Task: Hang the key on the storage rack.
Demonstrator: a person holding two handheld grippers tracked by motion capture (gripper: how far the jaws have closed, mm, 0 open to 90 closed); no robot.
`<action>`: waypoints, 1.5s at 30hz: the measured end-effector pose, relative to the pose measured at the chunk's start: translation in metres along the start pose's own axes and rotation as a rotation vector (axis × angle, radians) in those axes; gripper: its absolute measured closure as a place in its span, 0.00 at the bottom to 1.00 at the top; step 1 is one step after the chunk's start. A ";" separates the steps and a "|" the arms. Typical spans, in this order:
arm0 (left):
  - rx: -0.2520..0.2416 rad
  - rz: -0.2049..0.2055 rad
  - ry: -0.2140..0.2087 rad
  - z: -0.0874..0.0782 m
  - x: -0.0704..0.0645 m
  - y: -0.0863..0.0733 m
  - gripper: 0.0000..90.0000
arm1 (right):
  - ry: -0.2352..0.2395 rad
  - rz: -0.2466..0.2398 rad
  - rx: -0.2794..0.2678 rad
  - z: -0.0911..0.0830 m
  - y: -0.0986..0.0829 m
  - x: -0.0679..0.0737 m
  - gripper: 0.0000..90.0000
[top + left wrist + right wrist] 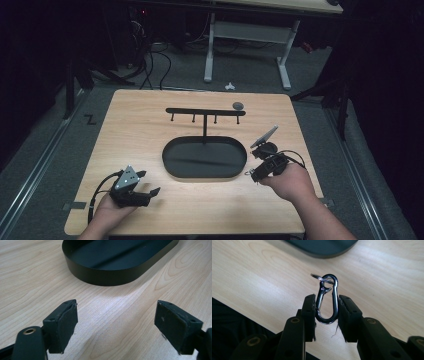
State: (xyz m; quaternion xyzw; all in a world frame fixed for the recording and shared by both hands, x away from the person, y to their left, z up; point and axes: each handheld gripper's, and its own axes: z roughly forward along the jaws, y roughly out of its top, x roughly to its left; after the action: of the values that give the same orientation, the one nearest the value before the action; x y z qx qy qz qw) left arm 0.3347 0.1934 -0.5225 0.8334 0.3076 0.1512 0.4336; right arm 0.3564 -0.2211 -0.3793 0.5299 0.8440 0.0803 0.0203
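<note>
Two grippers are seen low over the wooden table (150, 115) in the high view, one at lower left, one at right of centre. A small dark carabiner (327, 300) with a thin key ring (318, 277) through its top eye is pinched upright by the right gripper (327, 312), jaws closed narrowly on its two long sides, just right of the black oval tray (172, 150). From that tray a post with a hooked crossbar (205, 111) is raised at frame centre. The left gripper (115, 322) is held with jaws spread wide, nothing between them, bare wood below and the tray's rim at the upper frame
</note>
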 end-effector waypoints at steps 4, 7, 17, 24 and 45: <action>0.000 0.000 0.000 0.000 0.000 0.000 0.22 | -0.006 0.007 -0.024 -0.013 0.011 0.000 0.76; -0.001 -0.001 -0.001 0.000 0.000 0.000 0.22 | -0.014 0.002 -0.035 -0.019 0.016 0.000 0.76; -0.001 -0.001 -0.001 0.000 0.000 0.000 0.22 | -0.015 0.020 -0.069 -0.035 0.026 -0.003 0.76; -0.001 -0.001 -0.002 0.000 0.000 0.000 0.21 | -0.027 0.029 -0.093 -0.048 0.033 -0.006 0.76; -0.006 -0.005 0.000 -0.001 0.001 0.000 0.22 | -0.047 0.020 -0.109 -0.063 0.063 -0.002 0.76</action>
State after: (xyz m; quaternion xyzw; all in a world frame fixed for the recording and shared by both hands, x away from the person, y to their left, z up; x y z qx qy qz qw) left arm 0.3349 0.1944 -0.5221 0.8312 0.3093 0.1513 0.4365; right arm 0.4059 -0.2030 -0.3077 0.5381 0.8324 0.1140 0.0684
